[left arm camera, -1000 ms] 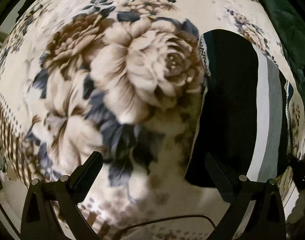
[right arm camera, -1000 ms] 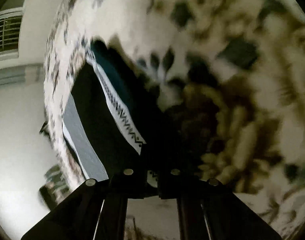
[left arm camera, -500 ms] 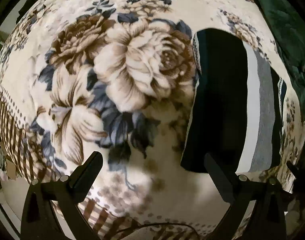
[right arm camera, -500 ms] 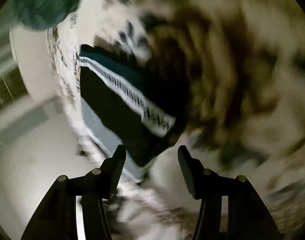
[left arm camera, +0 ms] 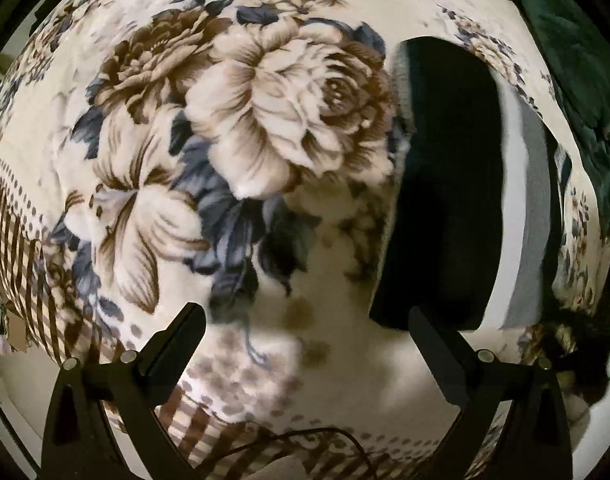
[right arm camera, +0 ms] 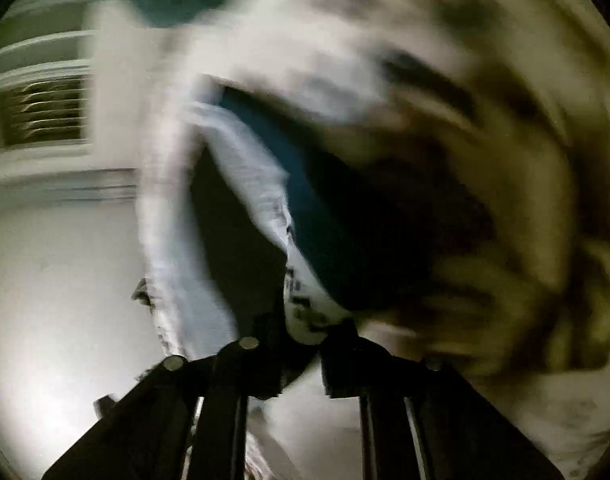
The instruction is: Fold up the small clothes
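Observation:
A small folded garment (left arm camera: 449,184), black with white and grey stripes and a patterned white band, lies on a floral blanket (left arm camera: 233,128). My left gripper (left arm camera: 305,340) is open and empty, low over the blanket, its right finger (left arm camera: 437,344) at the garment's near corner. In the right wrist view, badly blurred, my right gripper (right arm camera: 301,344) is closed on the patterned white band at the corner of the garment (right arm camera: 305,216).
A dark green cloth (left arm camera: 573,48) lies at the blanket's far right. The blanket's checked border (left arm camera: 21,248) drops off at the left. A thin black cable (left arm camera: 305,436) runs below my left gripper. A wall vent (right arm camera: 41,108) and pale wall show left of the right gripper.
My right gripper was open half a second ago and has now shut on the garment's banded corner while moving fast. My left gripper has drifted slightly toward the garment.

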